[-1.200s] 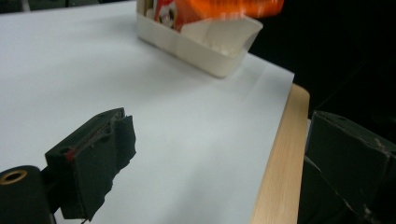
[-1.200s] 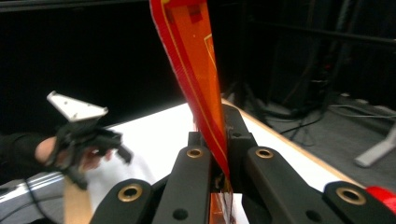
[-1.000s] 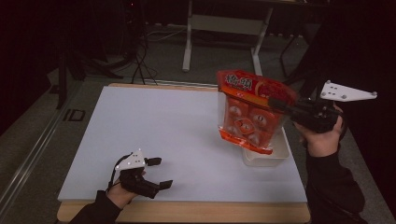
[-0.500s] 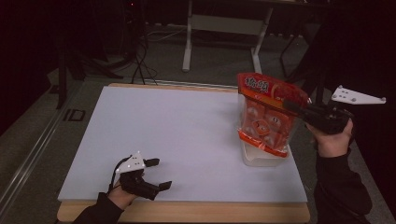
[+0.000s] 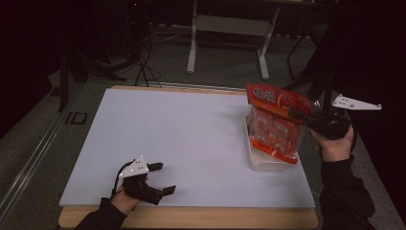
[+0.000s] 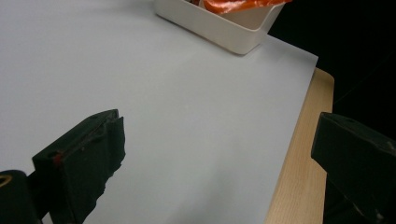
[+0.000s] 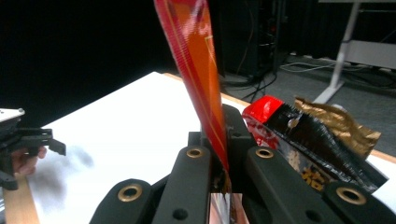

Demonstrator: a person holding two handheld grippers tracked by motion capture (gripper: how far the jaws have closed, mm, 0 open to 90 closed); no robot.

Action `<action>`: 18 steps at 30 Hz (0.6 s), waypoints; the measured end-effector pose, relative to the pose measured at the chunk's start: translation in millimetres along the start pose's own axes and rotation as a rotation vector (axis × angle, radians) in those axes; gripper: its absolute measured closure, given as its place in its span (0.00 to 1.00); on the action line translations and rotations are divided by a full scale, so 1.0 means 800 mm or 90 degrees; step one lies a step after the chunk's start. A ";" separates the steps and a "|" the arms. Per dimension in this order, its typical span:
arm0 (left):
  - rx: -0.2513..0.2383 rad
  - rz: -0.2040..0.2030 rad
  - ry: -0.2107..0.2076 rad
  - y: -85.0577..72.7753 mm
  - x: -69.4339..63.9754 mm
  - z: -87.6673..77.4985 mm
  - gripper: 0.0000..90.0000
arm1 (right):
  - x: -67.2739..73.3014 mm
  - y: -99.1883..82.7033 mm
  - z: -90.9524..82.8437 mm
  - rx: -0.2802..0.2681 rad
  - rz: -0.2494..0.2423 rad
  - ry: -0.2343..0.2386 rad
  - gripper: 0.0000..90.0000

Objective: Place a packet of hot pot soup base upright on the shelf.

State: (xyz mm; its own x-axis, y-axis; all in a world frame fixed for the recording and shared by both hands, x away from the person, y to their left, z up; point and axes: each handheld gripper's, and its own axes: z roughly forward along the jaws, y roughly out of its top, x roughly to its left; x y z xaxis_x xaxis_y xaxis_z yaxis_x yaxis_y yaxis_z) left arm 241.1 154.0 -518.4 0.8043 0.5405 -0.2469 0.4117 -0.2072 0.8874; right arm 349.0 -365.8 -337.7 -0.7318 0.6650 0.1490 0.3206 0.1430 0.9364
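An orange snack bag (image 5: 274, 125) with round pieces printed on it hangs upright, its lower end inside a white bin (image 5: 268, 163) at the table's right edge. My right gripper (image 5: 299, 115) is shut on the bag's upper right edge. In the right gripper view the jaws (image 7: 219, 144) pinch the bag's thin orange edge (image 7: 198, 65). My left gripper (image 5: 163, 178) rests open near the front left of the table, holding nothing. In the left gripper view its jaws (image 6: 219, 135) stand wide apart over bare white surface, with the bin (image 6: 219, 25) and the bag's bottom (image 6: 238, 4) far off.
A white sheet (image 5: 182, 139) covers the wooden table (image 5: 191, 218). A black, red and gold packet (image 7: 308, 135) lies just right of the right jaws. Desk legs (image 5: 194, 43) and cables stand on the floor beyond the table. The left hand (image 7: 23, 149) appears far left.
The right gripper has carried the bag rightward and down, so its bottom now sits in the white bin. The left gripper has barely moved.
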 end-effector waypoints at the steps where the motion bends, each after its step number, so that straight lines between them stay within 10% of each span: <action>1: 0.000 0.000 0.000 0.000 0.000 0.000 0.03 | -0.002 -0.002 0.000 -0.001 0.005 0.005 1.00; 18: 0.012 -0.004 -0.003 -0.003 0.002 0.004 0.03 | -0.025 -0.064 0.013 -0.005 0.087 0.024 1.00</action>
State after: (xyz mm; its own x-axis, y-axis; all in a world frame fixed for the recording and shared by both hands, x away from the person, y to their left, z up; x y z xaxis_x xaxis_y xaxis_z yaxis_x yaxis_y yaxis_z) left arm 242.9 153.0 -522.3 0.8037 0.5381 -0.2539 0.4242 -0.2190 0.8787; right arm 353.3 -378.6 -391.9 -0.7040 0.6499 0.2864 0.4137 0.0475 0.9092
